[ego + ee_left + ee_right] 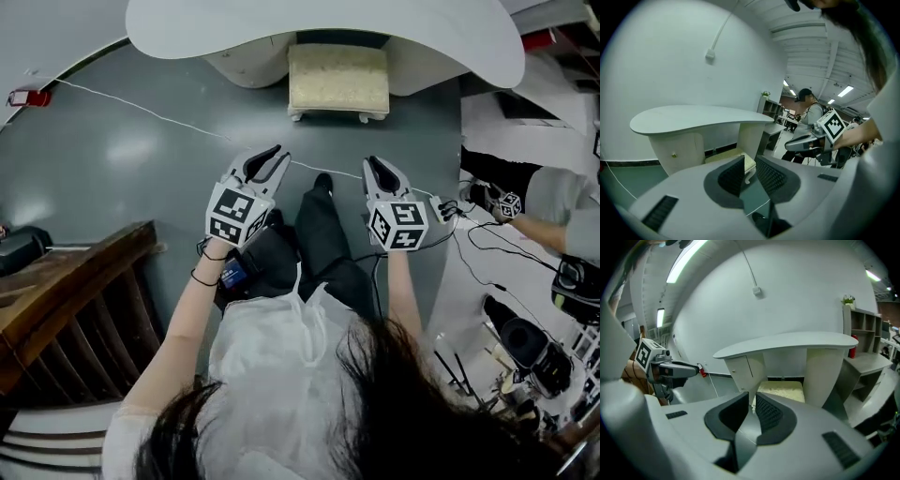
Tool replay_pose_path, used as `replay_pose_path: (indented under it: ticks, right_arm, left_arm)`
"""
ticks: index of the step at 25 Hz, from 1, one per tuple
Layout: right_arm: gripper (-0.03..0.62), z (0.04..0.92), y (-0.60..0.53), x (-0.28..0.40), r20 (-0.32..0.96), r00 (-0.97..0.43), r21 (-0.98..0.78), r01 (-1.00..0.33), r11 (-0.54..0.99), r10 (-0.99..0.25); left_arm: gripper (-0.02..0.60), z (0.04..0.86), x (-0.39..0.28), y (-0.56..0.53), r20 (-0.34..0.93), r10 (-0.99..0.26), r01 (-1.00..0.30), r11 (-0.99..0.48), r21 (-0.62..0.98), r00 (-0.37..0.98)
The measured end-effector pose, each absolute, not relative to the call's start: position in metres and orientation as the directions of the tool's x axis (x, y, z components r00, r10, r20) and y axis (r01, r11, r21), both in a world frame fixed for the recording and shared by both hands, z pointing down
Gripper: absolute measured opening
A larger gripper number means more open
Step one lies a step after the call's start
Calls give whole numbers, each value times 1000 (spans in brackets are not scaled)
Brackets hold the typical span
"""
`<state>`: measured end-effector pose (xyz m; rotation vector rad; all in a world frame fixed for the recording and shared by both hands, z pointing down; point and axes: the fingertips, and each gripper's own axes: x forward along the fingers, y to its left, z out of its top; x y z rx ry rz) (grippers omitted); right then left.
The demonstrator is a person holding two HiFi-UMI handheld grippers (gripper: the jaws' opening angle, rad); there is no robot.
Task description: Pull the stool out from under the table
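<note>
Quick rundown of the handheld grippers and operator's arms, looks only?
Left gripper and right gripper: pale grey moulded shells, black ribbed jaw pads, each with a white cube bearing black square markers. Thin black cables trail from the right one. Arms are bare below a white top; thin black bands circle the left wrist.

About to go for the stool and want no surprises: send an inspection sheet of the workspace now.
Surface: grey floor, glossy.
Job's things: stool tucked partly under the white table, untouched.
Clutter: dark wooden furniture at left; black gear at right.
Grippers: left hand-held gripper and right hand-held gripper both shut, empty, short of the stool.
Cables: white cable across the floor between grippers and stool.
Surroundings: another person at right; white wall behind the table.
</note>
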<state>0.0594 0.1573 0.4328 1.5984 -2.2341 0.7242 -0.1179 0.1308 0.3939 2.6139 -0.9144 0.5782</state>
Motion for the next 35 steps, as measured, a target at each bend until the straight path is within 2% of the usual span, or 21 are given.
replay_pose_path:
  ticks: [10,20,22,25,27,28,30,32,35]
  right_arm:
    - [58,551,84,110,589,-345,-202,-938,281,-731]
    - [60,648,25,173,648,-343,-208,-939,275,-680]
    - [60,666,16,179,665,-362,-205,-929,307,-653]
    - [61,695,7,193,701,-369,-205,-924,323,-610]
    - [62,709,2,200,719,-370,-223,-925,309,-589]
    - [76,715,-1,203,724,-375,-240,-924,297,-579]
    - [222,726,-5,204,736,-395,-275,-917,289,-550]
    - [238,742,-8,205,763,-409,-274,-906,322,-501]
    - [257,771,-8,217,831,-379,-215,-894,394,-408]
  left_arm:
    - [72,501,-98,55,552,-481,-652,-741,158,681]
    - [77,614,-97,6,668,-373,-647,-732,216,645]
    - [97,636,-100,2,702,-345,-645,-734,212,623]
    - [169,666,-98,0,735,-290,-639,-729,245,613]
    - [194,681,-98,-3,750,-265,-639,-723,261,606]
    - [204,688,-99,-5,756,-255,-641,-719,269,603]
    - [234,701,-99,-8,767,-228,-643,-708,293,600]
    - [288,715,-97,-11,778,-192,-632,-709,311,598]
    - [315,739,-93,-20,806,-150,-617,-726,303,572]
